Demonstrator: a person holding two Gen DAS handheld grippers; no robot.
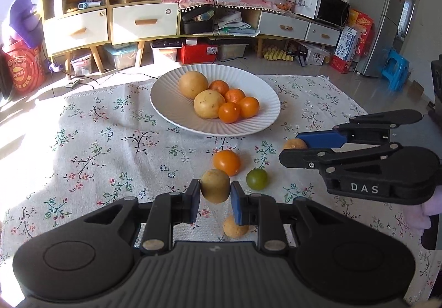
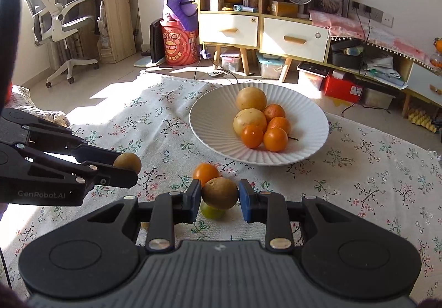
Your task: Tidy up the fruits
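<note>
Left gripper (image 1: pixel 215 198) clenched on a brown kiwi-like fruit (image 1: pixel 215 185), right gripper (image 2: pixel 219 200) likewise clamped on another (image 2: pixel 220 193) — both lifted off the floral cloth (image 1: pixel 96 142). White plate (image 1: pixel 171 92) straight ahead, beyond both; neither clearly nearer.

**Floral cloth, one plate, loose fruit**

The surface (image 1: pixel 83 142) is covered by a pale cloth printed with small flowering twigs, sunlit along its far left. On it stands a ribbed white plate (image 1: pixel 165 103) holding two yellow fruits and four oranges. Directly on the cloth in front of the plate lie an orange (image 1: pixel 226 162), a green citrus fruit (image 1: pixel 257 179) just beside it, and a small tan fruit (image 1: pixel 234 227) nearest the camera.
</note>
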